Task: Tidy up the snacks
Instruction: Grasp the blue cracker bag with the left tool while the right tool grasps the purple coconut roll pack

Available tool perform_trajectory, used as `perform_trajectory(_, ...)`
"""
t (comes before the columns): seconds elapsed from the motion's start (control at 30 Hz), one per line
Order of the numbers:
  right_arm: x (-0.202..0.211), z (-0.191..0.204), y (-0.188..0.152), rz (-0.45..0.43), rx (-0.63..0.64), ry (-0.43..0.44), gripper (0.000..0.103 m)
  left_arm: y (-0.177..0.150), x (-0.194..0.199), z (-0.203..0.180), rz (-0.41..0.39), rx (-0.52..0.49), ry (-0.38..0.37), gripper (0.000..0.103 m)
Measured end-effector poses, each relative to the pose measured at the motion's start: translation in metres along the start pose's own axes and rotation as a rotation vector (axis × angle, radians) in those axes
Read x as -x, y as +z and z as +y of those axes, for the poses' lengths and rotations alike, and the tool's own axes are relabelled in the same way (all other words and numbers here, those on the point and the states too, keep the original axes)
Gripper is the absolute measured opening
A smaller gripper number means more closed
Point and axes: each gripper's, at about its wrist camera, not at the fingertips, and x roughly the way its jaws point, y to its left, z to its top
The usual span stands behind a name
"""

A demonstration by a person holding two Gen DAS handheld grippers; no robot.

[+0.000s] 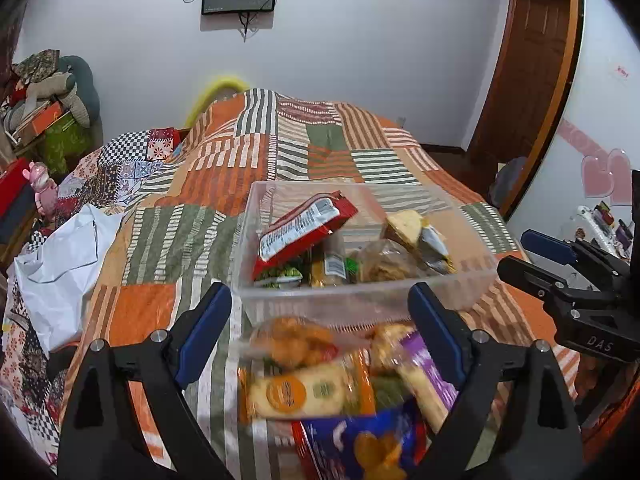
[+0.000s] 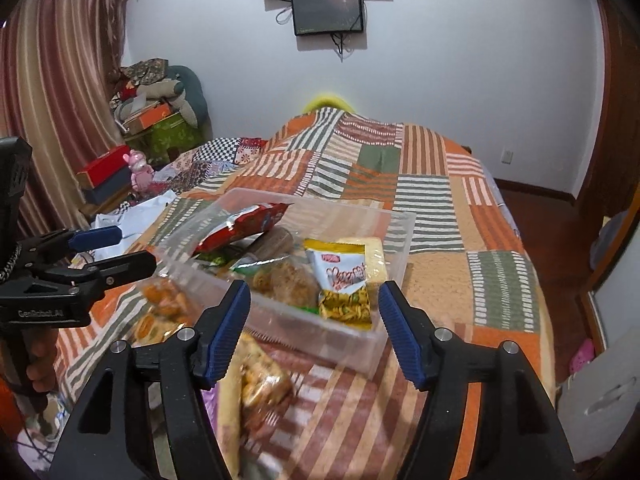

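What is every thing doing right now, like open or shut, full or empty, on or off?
Clear plastic box: no lid on, partly filled with snacks.
Red snack packet: sealed, leaning inside the box.
Loose snack packets: outside the box, lying on the bedspread.
Left gripper: open, nothing held.
Right gripper: open, nothing held.
Wall screen: dark.
Bedspread: spread over the bed.

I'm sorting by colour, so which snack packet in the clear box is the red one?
The long red packet, propped slantwise at the box's far-left end above the others; the rest look yellow, green or brown.
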Motion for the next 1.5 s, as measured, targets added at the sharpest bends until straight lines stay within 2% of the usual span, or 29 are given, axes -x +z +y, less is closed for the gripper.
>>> perform_trajectory(0.33,0.021,0.014,-0.022,-0.003,-0.016,0.034,0.064,-0.043,0.02,-0.01,0.041,0.03,-0.037,0.091)
perform_trajectory(0.53,0.026,0.026,-0.036,0.002,-0.002,0.023,0.064,-0.07,0.02,-0.024,0.081,0.001,-0.04,0.091)
perform_trajectory(0.8,0.025,0.032,-0.051,0.019,-0.012,0.037,0.064,-0.093,0.005,-0.013,0.123,0.129,-0.093,0.091)
perform_trajectory(1.0,0.014,0.042,-0.065,0.05,0.016,0.018,0.064,-0.105,-0.002,-0.014,0.111,0.116,-0.076,0.091)
perform_trajectory(1.1,0.004,0.046,-0.071,0.081,0.014,0.027,0.064,-0.11,-0.002,-0.014,0.094,0.1,-0.071,0.082)
perform_trajectory(1.17,-0.001,0.048,-0.072,0.095,0.017,0.029,0.064,-0.113,-0.005,-0.013,0.099,0.096,-0.086,0.07)
perform_trajectory(1.27,-0.008,0.052,-0.075,0.119,0.024,0.032,0.064,-0.119,-0.005,-0.012,0.079,0.097,-0.09,0.067)
perform_trajectory(1.43,-0.015,0.056,-0.076,0.137,0.02,0.042,0.064,-0.122,0.005,-0.008,0.03,0.091,-0.056,0.063)
perform_trajectory(1.5,-0.02,0.056,-0.077,0.148,0.016,0.046,0.064,-0.122,0.009,-0.003,0.023,0.109,-0.073,0.062)
